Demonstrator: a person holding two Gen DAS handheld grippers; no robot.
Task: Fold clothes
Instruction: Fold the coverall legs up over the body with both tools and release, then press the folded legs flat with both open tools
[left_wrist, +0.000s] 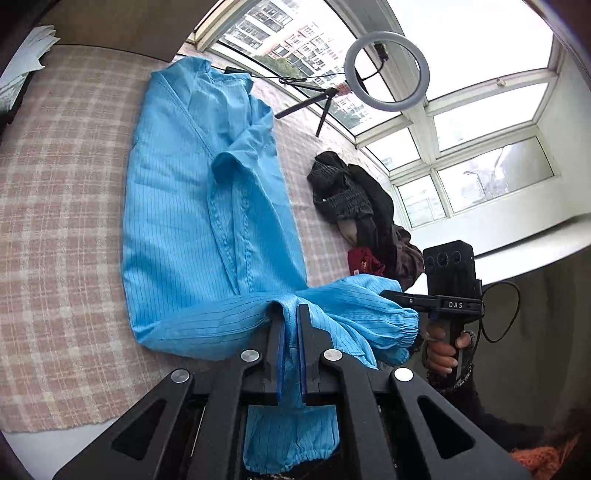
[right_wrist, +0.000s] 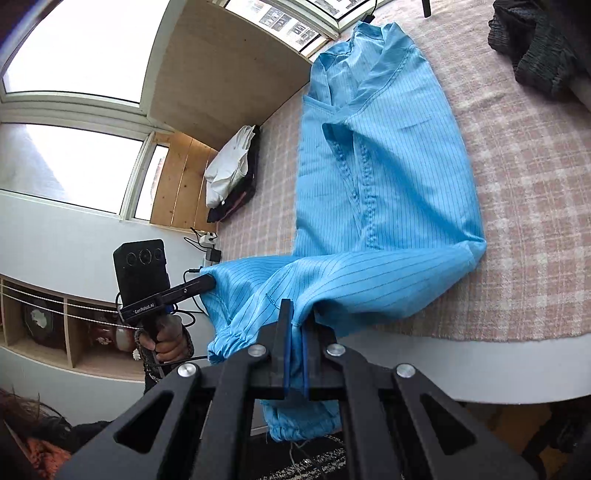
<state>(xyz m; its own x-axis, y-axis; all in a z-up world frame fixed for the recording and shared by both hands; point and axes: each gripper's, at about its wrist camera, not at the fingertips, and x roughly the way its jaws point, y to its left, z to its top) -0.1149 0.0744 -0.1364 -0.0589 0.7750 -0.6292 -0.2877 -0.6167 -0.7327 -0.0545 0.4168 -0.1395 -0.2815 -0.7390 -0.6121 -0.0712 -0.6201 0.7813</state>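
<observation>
Left wrist view: the blue striped garment (left_wrist: 184, 206) lies lengthwise down the middle of the frame on the pink checked bed cover (left_wrist: 55, 206), its body already doubled narrow. The left gripper (left_wrist: 290, 314), at bottom centre, is clamped on a bunch of the near end, a cuffed end hanging below the fingers. At right the right gripper (left_wrist: 397, 295), in a hand (left_wrist: 441, 350), meets the other cuffed end, near a dark clothes pile (left_wrist: 354, 199).

Right wrist view: the right gripper (right_wrist: 297, 314), bottom centre, pinches the same blue cloth (right_wrist: 369, 177); at left the left gripper (right_wrist: 207, 282) touches it too.

The step looks like a lengthwise fold in hand — next, both ends should travel together toward the collar at the top, kept level and taut.
</observation>
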